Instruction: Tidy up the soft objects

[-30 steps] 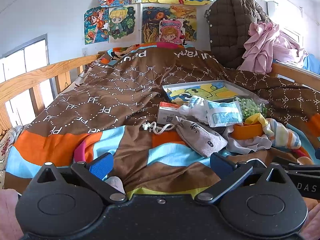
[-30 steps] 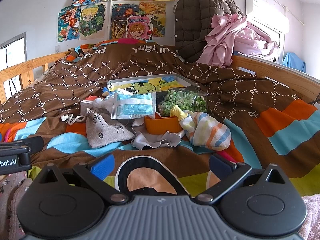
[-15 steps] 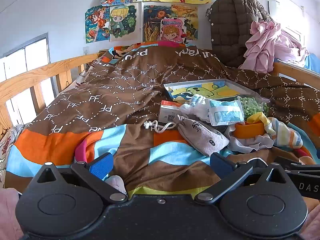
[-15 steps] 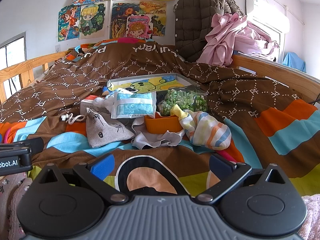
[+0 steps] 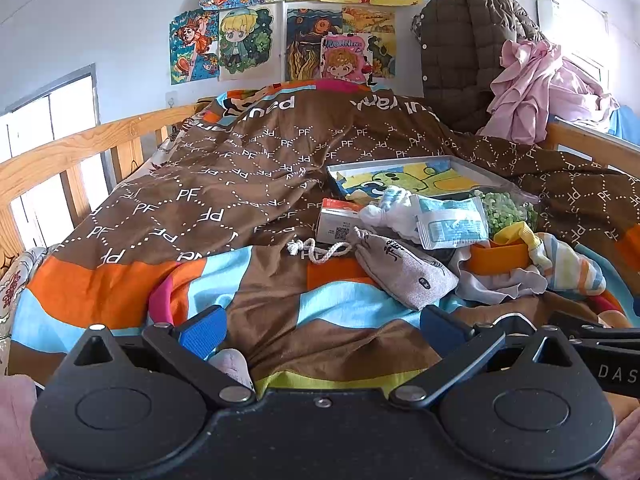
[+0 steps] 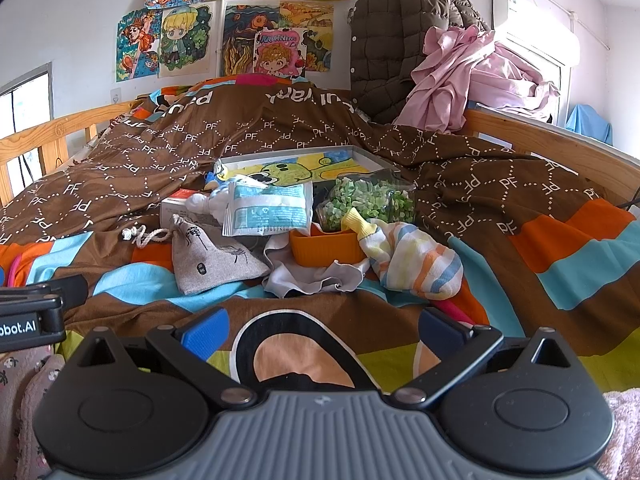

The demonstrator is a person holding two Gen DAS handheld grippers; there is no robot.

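1. Left wrist view: your left gripper point(image 5: 322, 326) hovers low over the patterned quilt point(image 5: 248, 184), its blue fingers spread wide with nothing between them.
2. Right wrist view: your right gripper point(image 6: 322, 328) is likewise spread wide and holds nothing.
3. Ahead of both, the soft things lie in one heap on the quilt: a grey drawstring pouch point(image 6: 212, 256) at the left, a striped sock point(image 6: 416, 258) at the right, and a pale crumpled cloth point(image 6: 312, 276) between them.
4. An orange tub point(image 6: 326, 246) sits on that cloth, touching the sock.
5. Behind it lie a blue-and-white packet point(image 6: 270, 208) and a bag of green pieces point(image 6: 368, 200).
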